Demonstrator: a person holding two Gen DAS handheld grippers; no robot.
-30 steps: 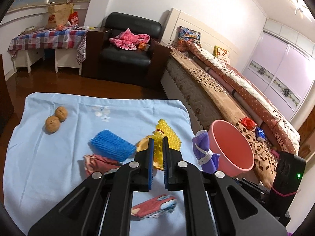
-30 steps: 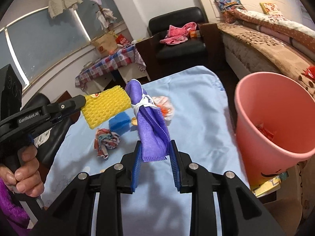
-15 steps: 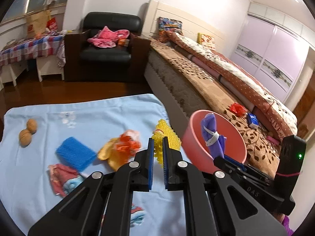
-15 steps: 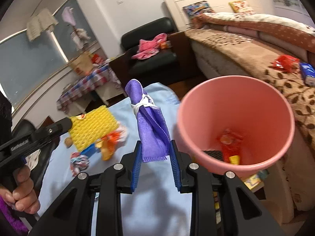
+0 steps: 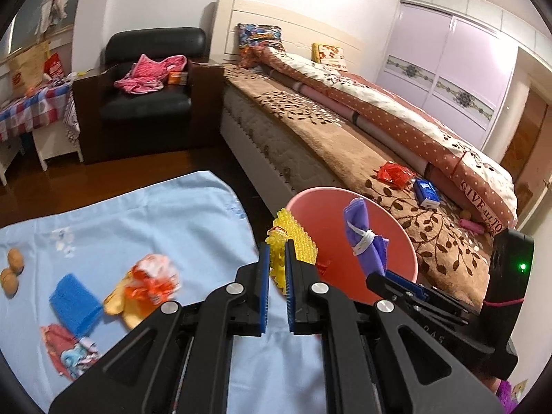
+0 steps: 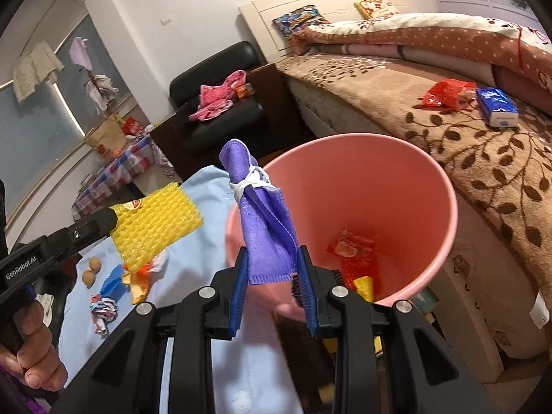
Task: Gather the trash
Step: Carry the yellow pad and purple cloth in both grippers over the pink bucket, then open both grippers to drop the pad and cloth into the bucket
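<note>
My left gripper (image 5: 277,262) is shut on a yellow foam net (image 5: 292,245) and holds it beside the near rim of the pink bin (image 5: 403,238). The net also shows in the right wrist view (image 6: 157,222). My right gripper (image 6: 270,276) is shut on a purple face mask (image 6: 264,214), tied with its white strap, at the near rim of the pink bin (image 6: 431,176). The mask also shows in the left wrist view (image 5: 362,238), held over the bin's mouth. Red and yellow wrappers (image 6: 355,255) lie inside the bin.
On the blue cloth (image 5: 165,220) lie an orange and yellow wrapper (image 5: 145,284), a blue foam net (image 5: 74,298), a red crumpled wrapper (image 5: 70,350) and two walnuts (image 5: 12,270). A bed (image 5: 345,138) stands right behind the bin. A black armchair (image 5: 148,93) is farther back.
Both grippers have moved right toward the bin. The purple mask now sits over the bin's near rim, and the yellow net is next to the rim.
</note>
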